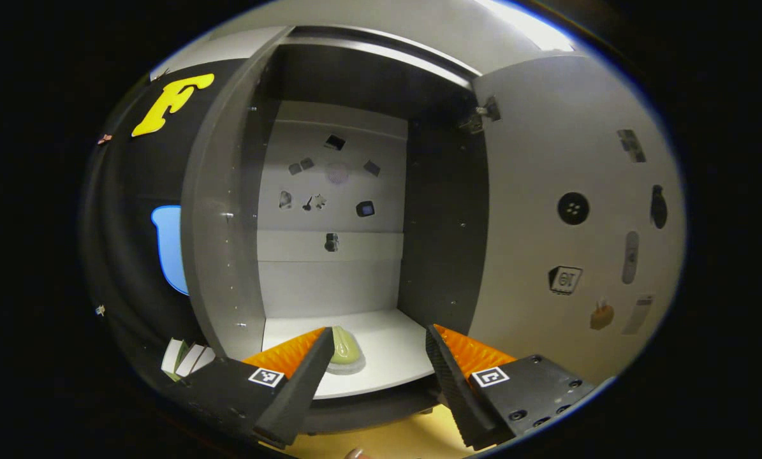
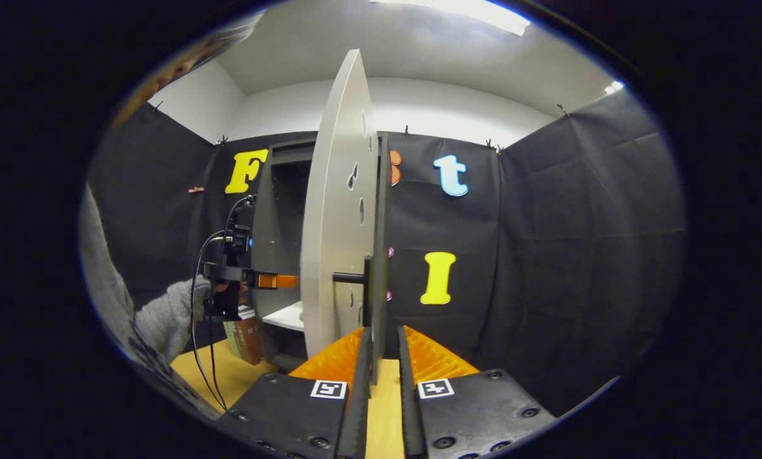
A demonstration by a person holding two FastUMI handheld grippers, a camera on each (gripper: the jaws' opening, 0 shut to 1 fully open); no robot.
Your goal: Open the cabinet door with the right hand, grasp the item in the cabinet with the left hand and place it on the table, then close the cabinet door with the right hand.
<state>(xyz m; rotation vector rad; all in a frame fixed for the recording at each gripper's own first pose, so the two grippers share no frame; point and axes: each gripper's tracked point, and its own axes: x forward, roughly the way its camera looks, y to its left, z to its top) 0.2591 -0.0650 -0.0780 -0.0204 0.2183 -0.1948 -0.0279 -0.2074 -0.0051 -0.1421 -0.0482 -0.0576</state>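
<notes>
The left gripper [image 1: 377, 376] is spread open before a pale green item [image 1: 344, 347] on the cabinet shelf [image 1: 387, 357]. The right gripper [image 2: 381, 376] seems closed on the door handle [image 2: 368, 299] of the swung-out cabinet door [image 2: 336, 210], though contact is hard to confirm.

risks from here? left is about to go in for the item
1. The left gripper is open, but the green item sits by its left finger, off-centre; closing now may nudge it aside.
2. The cabinet door stands edge-on between the right gripper fingers; if it slips, the door could swing onto the left arm.
</notes>
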